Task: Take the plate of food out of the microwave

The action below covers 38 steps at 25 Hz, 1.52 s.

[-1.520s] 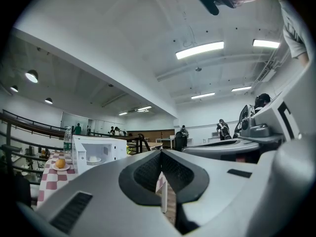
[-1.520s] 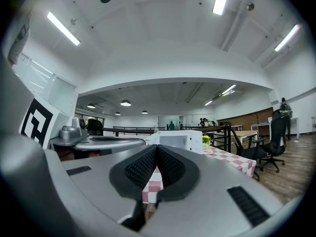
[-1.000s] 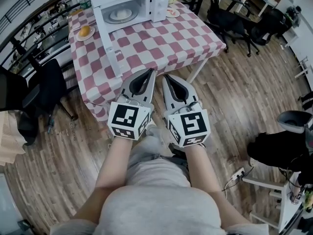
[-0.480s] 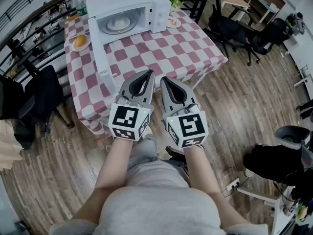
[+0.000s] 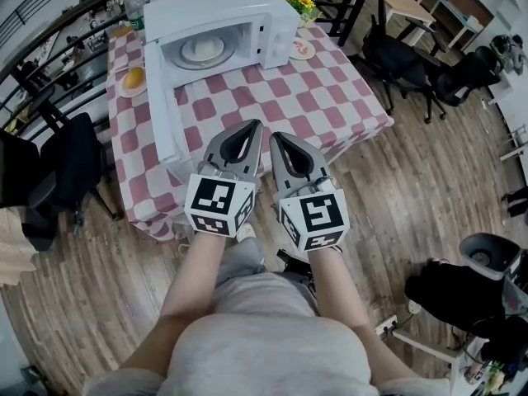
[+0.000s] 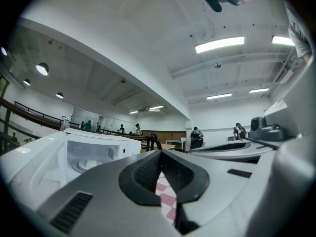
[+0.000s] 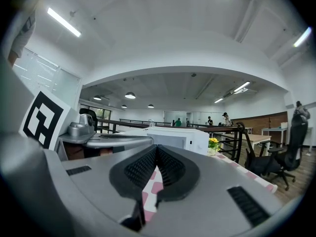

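Left gripper (image 5: 252, 124) shut, empty, plate of food (image 5: 202, 51) well ahead inside microwave (image 5: 227, 2)

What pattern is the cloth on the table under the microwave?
Red-and-white checks. The tablecloth shows best in the head view.

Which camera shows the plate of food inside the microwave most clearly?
The head view: it looks down into the open microwave at the plate of food. The left gripper view shows it small and dim; the right gripper view shows only the microwave's outside.
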### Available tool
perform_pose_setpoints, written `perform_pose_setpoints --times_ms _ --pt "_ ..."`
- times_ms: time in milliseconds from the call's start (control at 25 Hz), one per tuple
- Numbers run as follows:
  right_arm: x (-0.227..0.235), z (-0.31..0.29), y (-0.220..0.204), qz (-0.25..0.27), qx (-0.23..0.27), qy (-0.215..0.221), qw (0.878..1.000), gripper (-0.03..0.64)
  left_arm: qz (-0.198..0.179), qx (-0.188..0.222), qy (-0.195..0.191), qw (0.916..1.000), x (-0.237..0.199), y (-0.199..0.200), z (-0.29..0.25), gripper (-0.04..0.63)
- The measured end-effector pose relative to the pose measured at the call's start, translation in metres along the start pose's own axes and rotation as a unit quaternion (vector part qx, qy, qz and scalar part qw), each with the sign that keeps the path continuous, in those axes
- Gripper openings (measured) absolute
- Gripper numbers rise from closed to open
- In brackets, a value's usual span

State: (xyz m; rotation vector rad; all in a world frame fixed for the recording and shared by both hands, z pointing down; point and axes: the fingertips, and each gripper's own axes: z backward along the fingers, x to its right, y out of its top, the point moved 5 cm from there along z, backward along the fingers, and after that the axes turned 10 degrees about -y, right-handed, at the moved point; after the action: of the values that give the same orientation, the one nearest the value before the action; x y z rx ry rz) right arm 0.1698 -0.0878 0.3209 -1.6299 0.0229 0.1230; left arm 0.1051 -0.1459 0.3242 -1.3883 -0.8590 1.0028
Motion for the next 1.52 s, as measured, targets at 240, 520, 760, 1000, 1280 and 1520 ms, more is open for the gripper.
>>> perform_pose_setpoints --times_ms 240,520,760,1000,1280,1520 --pt "0.019 -0.037 -0.001 -0.002 -0.009 0.009 1.0 0.025 0.006 0.0 0.009 0.9999 -0.028 0.004 -0.036 -0.002" --pt "0.032 -0.076 -0.016 -0.003 -0.017 0.025 1.0 0.025 0.023 -0.001 0.029 0.9993 -0.058 -0.012 -0.062 -0.002" --pt "0.034 -0.102 -0.021 0.005 -0.019 0.043 0.999 0.025 0.037 0.006 0.047 0.9982 -0.081 -0.017 -0.073 -0.002" --pt "0.034 -0.122 -0.023 -0.001 -0.02 0.058 0.998 0.025 0.051 0.005 0.055 0.9972 -0.094 -0.02 -0.079 -0.002" --pt "0.031 -0.138 -0.03 -0.014 -0.022 0.074 0.997 0.025 0.065 -0.004 0.063 0.9959 -0.103 -0.028 -0.085 -0.002" --pt "0.038 -0.156 -0.036 -0.014 -0.023 0.09 0.996 0.025 0.073 -0.001 0.085 0.9937 -0.12 -0.032 -0.097 -0.002"
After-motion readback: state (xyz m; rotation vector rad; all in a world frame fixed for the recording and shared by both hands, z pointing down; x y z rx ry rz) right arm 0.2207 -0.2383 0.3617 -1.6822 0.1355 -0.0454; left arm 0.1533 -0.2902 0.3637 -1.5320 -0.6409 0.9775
